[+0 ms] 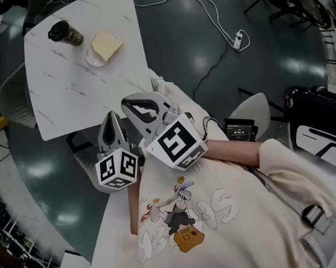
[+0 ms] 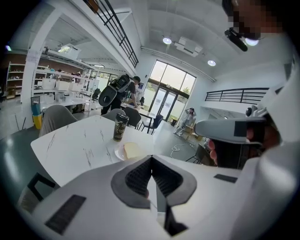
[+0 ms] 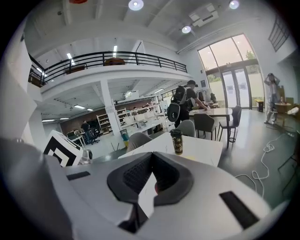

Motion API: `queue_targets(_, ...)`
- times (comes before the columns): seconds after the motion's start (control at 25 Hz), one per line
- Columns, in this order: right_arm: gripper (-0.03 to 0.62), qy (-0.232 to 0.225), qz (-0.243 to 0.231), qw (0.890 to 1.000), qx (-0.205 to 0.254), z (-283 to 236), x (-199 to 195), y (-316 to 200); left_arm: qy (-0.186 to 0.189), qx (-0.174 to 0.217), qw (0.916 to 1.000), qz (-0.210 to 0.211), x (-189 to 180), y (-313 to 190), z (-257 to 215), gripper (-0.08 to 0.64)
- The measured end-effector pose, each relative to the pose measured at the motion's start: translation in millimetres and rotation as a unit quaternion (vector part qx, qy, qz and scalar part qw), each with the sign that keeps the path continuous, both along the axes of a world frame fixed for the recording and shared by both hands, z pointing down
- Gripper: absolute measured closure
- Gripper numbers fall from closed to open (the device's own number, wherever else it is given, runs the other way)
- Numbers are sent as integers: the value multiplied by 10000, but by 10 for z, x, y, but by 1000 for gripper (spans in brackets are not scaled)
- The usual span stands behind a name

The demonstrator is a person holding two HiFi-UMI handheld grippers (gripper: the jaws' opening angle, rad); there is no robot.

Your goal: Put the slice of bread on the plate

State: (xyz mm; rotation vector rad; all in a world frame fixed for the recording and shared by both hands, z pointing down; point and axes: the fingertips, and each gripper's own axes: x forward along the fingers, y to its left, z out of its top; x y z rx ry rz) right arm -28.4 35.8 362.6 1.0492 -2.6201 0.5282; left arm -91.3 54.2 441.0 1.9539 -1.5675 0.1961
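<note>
Already the pale square slice of bread lies on the small round plate, on the white marbled tabletop. A dark lidded cup stands just beside the plate; a careless reach might topple it. Well short of the plate, the left tool and right tool are closed and empty.

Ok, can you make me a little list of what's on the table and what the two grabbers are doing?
table: white with grey streaks
bread: one slice, lying on the plate
plate: small, beside the cup
cup: dark, with a lid, upright
left gripper: jaws together, empty, near the person's chest
right gripper: jaws together, empty, beside the left one
job: looks done
</note>
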Motion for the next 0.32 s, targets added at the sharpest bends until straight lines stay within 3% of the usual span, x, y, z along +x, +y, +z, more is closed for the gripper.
queue_targets(0.32,586,63,296,9972,-688,68,233,323,70,-410,9988,269,204,363,-55,552)
